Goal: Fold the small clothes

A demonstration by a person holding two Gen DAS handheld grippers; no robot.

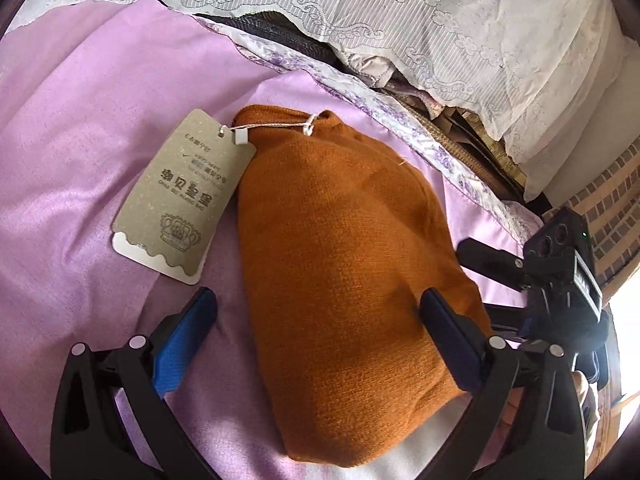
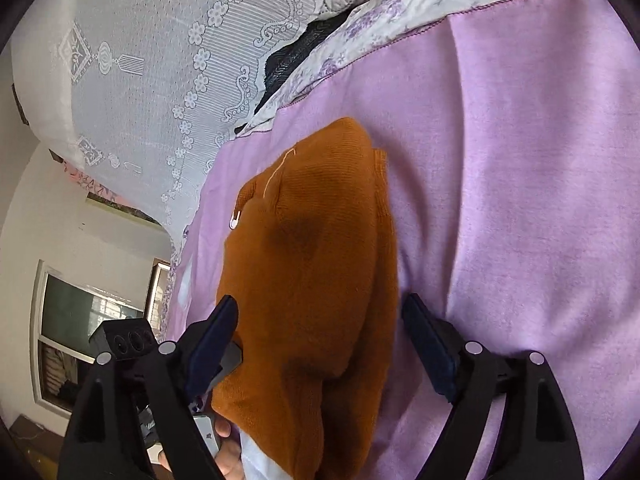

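Sweater [image 1: 340,280], orange knit, folded into a compact bundle, lies mid-sheet [image 1: 80,140] on the purple bedding. Grey hang tag [image 1: 180,196] on a string rests on the sheet just beside its left edge. Lace cover [image 1: 440,20] drapes piled bedding along the sheet's far edge; floral trim [image 1: 400,120] runs between. Left gripper [image 1: 316,312] spread wide, straddling the bundle's near end, right finger touching knit. Right gripper [image 2: 320,320] also spread wide over the sweater, holding nothing.
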